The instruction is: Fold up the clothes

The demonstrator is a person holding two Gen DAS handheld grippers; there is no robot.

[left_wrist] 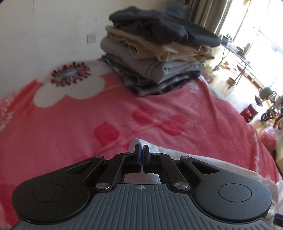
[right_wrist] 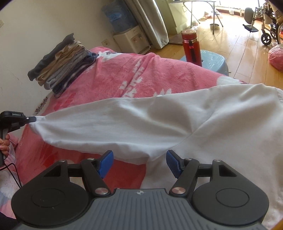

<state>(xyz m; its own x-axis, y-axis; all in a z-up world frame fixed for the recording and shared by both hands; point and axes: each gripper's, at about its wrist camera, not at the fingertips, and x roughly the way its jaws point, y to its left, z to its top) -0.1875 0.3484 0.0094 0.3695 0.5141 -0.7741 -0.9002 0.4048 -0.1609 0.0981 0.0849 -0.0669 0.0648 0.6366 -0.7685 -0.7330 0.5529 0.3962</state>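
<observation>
A pink fleece blanket with big white flowers (right_wrist: 113,79) covered the bed. Behind it stood a plain white wall (left_wrist: 44,35) with a small white switch plate (left_wrist: 91,38). A white water dispenser (right_wrist: 131,41) with a blue bottle on top (right_wrist: 117,16) stood in the corner, next to long beige curtains (right_wrist: 155,23). A red drink bottle with a brown lid (right_wrist: 191,47) stood on a light blue plastic stool (right_wrist: 214,61). The floor was shiny yellow wood (right_wrist: 235,46). A wheelchair with a grey seat (right_wrist: 263,23) stood far back near the bright window. A round pink bag (right_wrist: 276,57) lay on the floor. A thin-legged folding table (right_wrist: 194,5) stood well apart from the bed.
</observation>
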